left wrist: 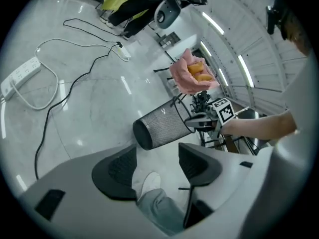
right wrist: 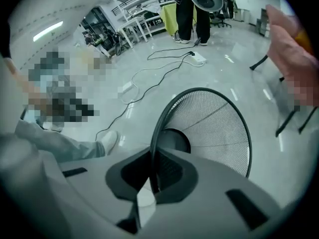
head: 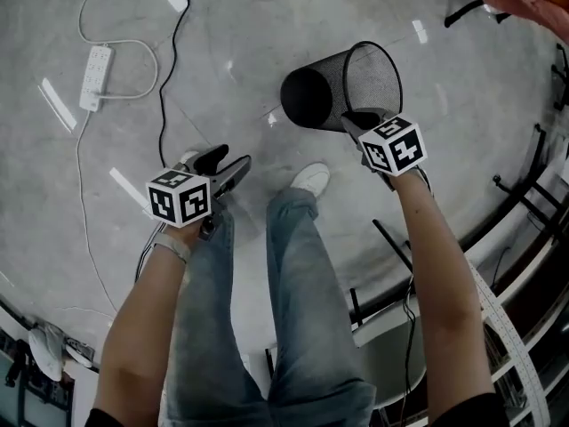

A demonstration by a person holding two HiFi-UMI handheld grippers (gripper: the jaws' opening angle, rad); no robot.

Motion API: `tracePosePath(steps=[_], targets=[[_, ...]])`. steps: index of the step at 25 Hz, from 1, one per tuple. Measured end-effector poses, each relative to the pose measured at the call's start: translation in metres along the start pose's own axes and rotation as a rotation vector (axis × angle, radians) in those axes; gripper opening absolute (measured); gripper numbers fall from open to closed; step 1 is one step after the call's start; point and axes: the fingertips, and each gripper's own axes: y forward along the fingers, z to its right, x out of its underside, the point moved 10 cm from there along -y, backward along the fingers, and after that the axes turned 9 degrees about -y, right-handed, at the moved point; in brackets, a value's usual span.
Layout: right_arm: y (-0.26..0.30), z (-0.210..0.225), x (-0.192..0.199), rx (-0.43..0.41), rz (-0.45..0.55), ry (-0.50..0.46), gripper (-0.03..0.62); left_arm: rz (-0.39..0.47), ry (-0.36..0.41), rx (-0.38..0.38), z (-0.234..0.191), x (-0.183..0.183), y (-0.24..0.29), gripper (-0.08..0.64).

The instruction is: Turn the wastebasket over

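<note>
Wastebasket (head: 342, 87): black mesh, 1 item, tipped sideways above the floor (head: 267, 25), ahead of the shoe (head: 311, 179), seemingly lifted clear.
Right gripper (head: 357, 119): jaws pinched on its rim.
Left gripper (head: 233, 164): jaws spread, empty, well apart from it.
Handling: hold the rim pinch firm, roll the wrist until the mouth faces down, lower gently.

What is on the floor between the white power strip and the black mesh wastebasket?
A thin black cable and a looping white cord, then bare grey floor; the head view shows it.
</note>
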Motion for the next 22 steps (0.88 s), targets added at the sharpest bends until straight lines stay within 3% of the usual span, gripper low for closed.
tracePosePath(steps=[8,15,22], targets=[[0.039,-0.055,-0.023,0.124,-0.101,-0.046,0.020,-0.043,0.018,0.020,-0.013,0.006,-0.037,0.262],[0.078,-0.091,-0.038,0.175,-0.122,0.049,0.031,-0.048,0.055,0.011,-0.036,-0.003,-0.063,0.262],[0.098,-0.102,-0.053,0.208,-0.139,0.068,0.043,-0.012,0.069,0.004,-0.055,-0.019,-0.085,0.262]])
